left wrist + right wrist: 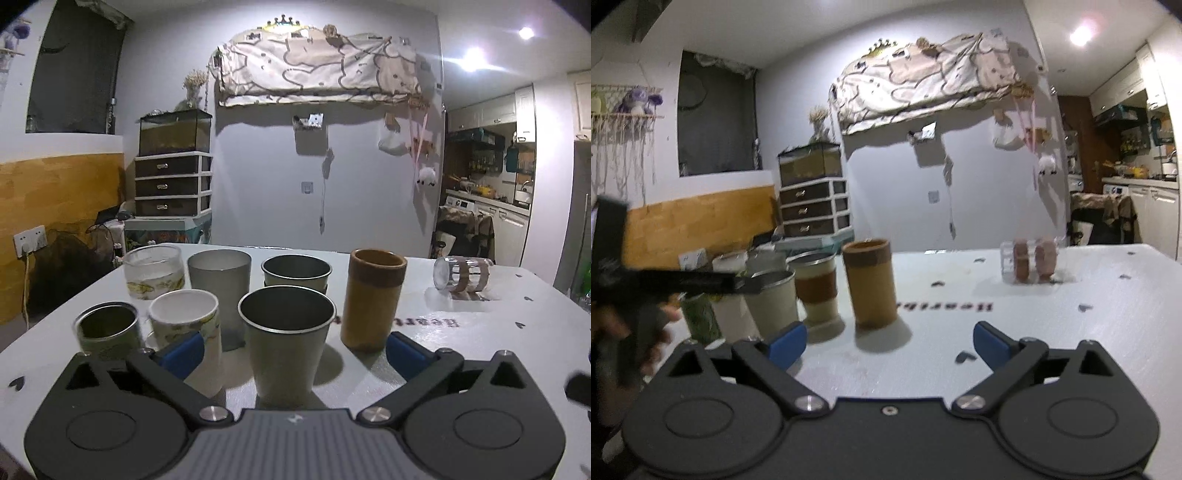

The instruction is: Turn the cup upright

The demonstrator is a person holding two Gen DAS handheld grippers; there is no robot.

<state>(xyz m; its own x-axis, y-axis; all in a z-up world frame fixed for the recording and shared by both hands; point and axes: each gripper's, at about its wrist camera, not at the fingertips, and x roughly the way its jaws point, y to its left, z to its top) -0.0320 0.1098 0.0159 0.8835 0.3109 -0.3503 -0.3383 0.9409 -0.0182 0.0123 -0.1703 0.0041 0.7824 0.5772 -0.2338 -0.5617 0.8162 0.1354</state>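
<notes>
Your glass cup (461, 275) lies on its side, well beyond and right of the left gripper (291, 350). Both grippers gape wide, holding nothing. Only your right wrist view shows the right gripper (890, 341), the cup (1030, 262) ahead-right.

Clear glass cup (461, 275) (1030, 260) — transparent body wrapped by two tan bands; lying on its side, not upright; round glass end turned toward the left in the left wrist view, bands standing as vertical rings; resting directly on the white tabletop (480, 332), far right portion, near the back edge; well apart from the cluster of upright cups — alone; blurred in the right wrist view.
</notes>
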